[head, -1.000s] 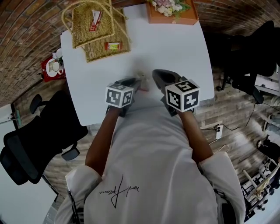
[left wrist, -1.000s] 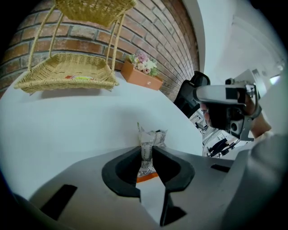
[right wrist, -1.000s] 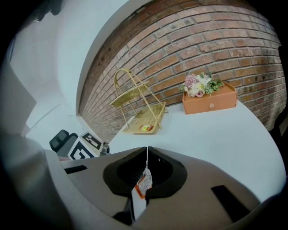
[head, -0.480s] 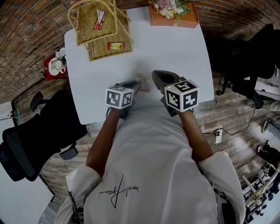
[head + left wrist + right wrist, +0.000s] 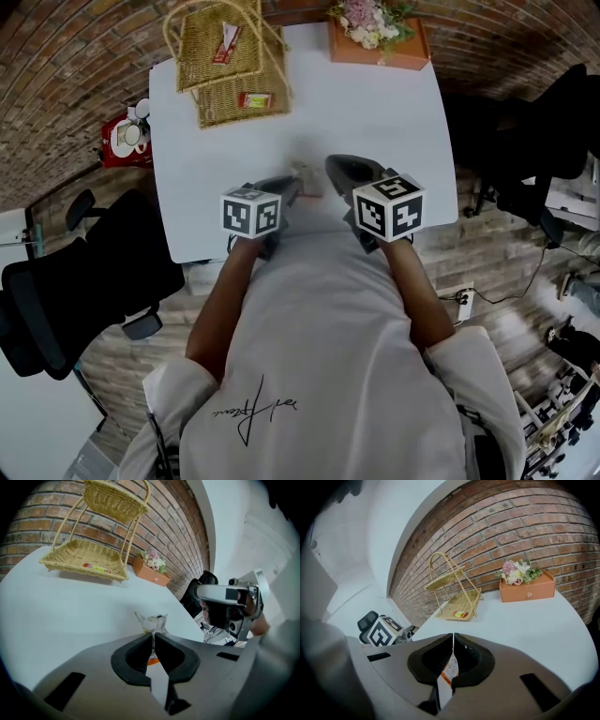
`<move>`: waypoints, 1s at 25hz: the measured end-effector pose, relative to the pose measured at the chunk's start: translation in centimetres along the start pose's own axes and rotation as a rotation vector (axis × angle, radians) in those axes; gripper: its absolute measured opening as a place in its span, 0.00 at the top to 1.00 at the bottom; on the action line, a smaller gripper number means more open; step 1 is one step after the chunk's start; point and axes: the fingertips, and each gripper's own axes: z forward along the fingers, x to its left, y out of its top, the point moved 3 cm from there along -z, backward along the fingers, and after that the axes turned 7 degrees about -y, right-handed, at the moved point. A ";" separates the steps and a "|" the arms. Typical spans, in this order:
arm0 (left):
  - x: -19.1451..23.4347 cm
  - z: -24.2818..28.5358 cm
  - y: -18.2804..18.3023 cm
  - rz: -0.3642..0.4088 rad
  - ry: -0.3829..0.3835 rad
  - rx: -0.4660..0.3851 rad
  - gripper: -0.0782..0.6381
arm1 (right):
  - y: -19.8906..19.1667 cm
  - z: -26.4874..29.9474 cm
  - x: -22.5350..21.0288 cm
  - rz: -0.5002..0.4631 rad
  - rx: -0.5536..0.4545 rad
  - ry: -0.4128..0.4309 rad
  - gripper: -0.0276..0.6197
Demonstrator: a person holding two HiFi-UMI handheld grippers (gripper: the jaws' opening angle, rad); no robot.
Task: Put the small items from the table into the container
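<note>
The bench (image 5: 375, 103) is plain white. At the upper left of the head view, the wicker stand (image 5: 230, 56) is straw yellow with a woven pattern. It holds a red-and-white packet (image 5: 228, 39) and a red one with a yellow-green patch (image 5: 255, 100). The box (image 5: 380, 42) at the top is orange, with pink and white flowers. The wall (image 5: 525, 531) is red-brown brick with pale joints.

Both tongs are grey with black pads, and their cubes are white with black square markers. The left tongs (image 5: 153, 637) are closing on a crinkled sachet (image 5: 151, 623), silvery white with orange below. The right tongs (image 5: 453, 641) pinch a flat sachet (image 5: 449, 670), white with an orange band. The shirt (image 5: 319, 375) is white with black script.
</note>
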 end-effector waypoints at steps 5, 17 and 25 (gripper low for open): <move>-0.6 -0.8 0.8 0.049 0.020 -0.027 0.85 | 0.2 0.1 0.5 -0.020 -0.003 0.015 0.92; 0.3 -3.9 1.8 0.015 0.067 -0.124 0.86 | 0.6 0.1 1.2 -0.039 -0.034 0.034 0.92; 1.0 -6.0 3.7 0.012 0.115 -0.195 0.86 | 0.5 0.3 1.7 -0.054 -0.032 0.056 0.92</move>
